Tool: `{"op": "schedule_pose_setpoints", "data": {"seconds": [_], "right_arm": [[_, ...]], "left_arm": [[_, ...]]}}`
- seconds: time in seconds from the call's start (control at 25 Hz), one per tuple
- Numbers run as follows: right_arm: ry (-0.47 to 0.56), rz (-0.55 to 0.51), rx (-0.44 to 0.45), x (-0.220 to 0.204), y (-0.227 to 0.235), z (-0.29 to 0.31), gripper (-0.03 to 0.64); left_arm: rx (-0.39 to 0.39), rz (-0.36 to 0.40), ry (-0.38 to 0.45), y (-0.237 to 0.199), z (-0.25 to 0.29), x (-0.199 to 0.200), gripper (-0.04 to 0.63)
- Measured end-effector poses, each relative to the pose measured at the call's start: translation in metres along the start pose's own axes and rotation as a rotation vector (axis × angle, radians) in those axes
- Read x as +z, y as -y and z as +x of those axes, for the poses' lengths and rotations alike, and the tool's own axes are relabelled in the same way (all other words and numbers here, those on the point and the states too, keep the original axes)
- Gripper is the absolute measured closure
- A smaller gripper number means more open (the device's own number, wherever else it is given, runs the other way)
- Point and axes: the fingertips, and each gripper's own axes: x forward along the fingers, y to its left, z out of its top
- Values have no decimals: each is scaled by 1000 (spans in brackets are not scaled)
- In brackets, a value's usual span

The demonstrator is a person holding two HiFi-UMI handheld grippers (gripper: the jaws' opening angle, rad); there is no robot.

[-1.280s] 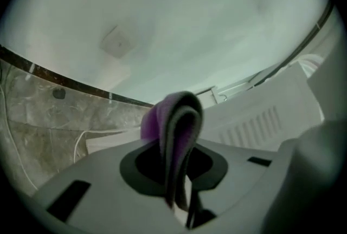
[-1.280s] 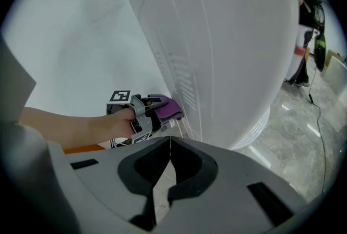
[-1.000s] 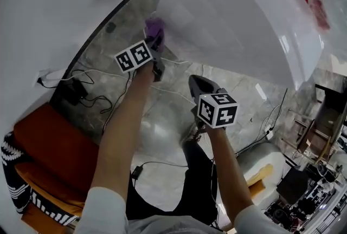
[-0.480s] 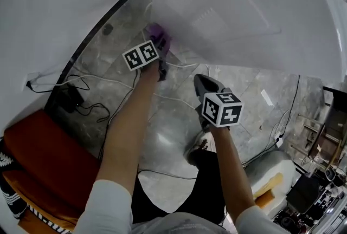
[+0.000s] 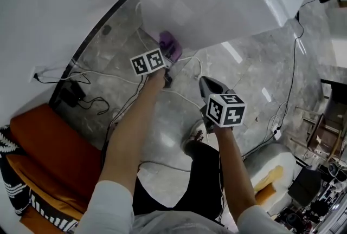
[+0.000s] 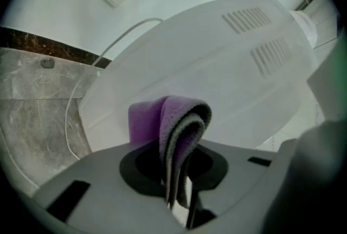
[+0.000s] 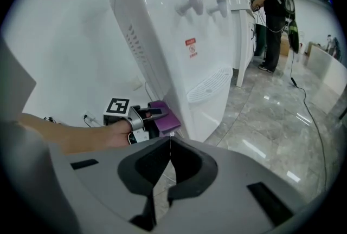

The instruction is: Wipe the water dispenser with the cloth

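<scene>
Left tongs (image 5: pixel 169 56) clenched on purple cloth (image 5: pixel 167 41), which sits just ahead against water dispenser (image 5: pixel 217 0) lower side (near floor). Right tongs (image 5: pixel 208 84) closed, empty, held back. Best wipe: cloth flat, steady pressure, overlapping strokes.

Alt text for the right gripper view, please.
The left gripper holds a purple cloth at the lower side panel of a white water dispenser. In the foreground the right gripper has its jaws together with nothing between them; a person stands in the background.
</scene>
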Motion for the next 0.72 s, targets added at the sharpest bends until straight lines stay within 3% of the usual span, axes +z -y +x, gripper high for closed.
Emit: {"op": "schedule_pose_setpoints", "data": {"seconds": [0.2,0.44,0.72], "right_arm": [[-4,12,-9,22,-3,-83,603],[49,20,-28,75,-13,-177,603],[196,-26,-70,167,-25,-279,603]], "left_arm": [[-34,-25,66,95,-31,34,532],[-23,-32,81,194,-72,57,532],[-139,-5,116,318,-116,88,532]]}}
